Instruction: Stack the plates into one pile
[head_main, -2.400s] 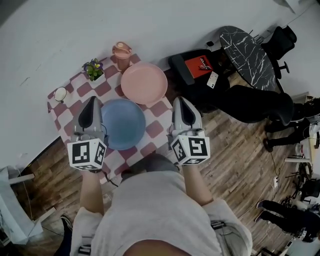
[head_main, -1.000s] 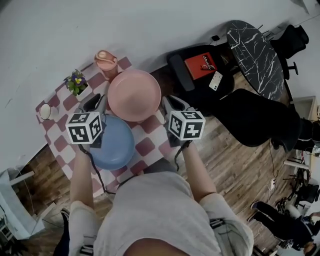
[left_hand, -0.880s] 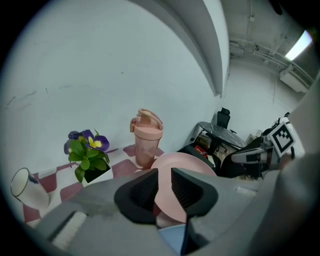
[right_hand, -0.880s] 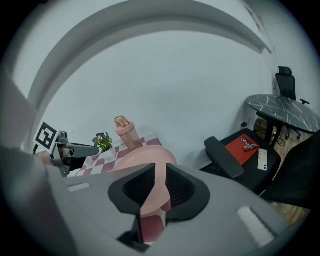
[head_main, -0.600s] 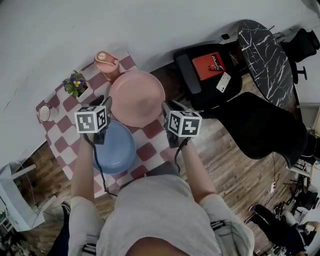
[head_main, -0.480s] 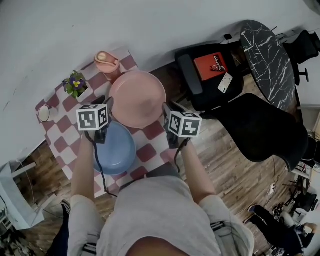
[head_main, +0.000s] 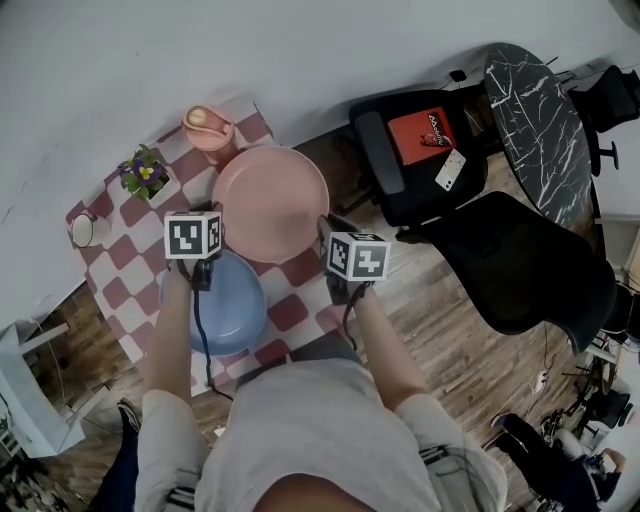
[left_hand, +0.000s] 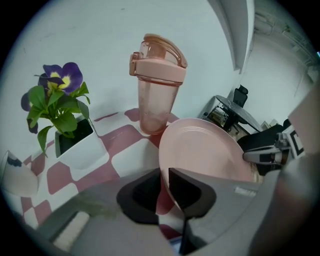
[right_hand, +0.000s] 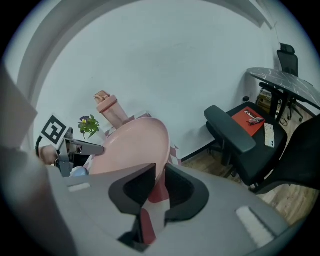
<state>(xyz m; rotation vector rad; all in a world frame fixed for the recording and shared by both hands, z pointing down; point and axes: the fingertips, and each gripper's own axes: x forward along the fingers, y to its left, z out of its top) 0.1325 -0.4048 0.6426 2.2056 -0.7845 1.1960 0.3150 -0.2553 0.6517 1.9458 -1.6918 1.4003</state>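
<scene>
A pink plate (head_main: 270, 200) lies on the checked table (head_main: 290, 312), with a blue plate (head_main: 232, 310) just in front of it, nearer to me. My two grippers flank the pink plate. In the left gripper view the plate's (left_hand: 200, 150) left rim runs between the jaws of my left gripper (left_hand: 164, 172). In the right gripper view its (right_hand: 130, 145) right rim runs between the jaws of my right gripper (right_hand: 160, 167). Both pairs of jaws have just been closing and now pinch the rim. From above, the marker cubes hide the fingertips.
Behind the pink plate stand a pink lidded cup (head_main: 207, 127), a potted flower (head_main: 143, 172) and a white cup (head_main: 82, 229) at the far left. Right of the table are a black chair (head_main: 400, 185) with a red book (head_main: 430, 128) and a marble table (head_main: 535, 105).
Both grippers moved from beside the blue plate forward to the pink plate and came down to its rim, one on each side.
</scene>
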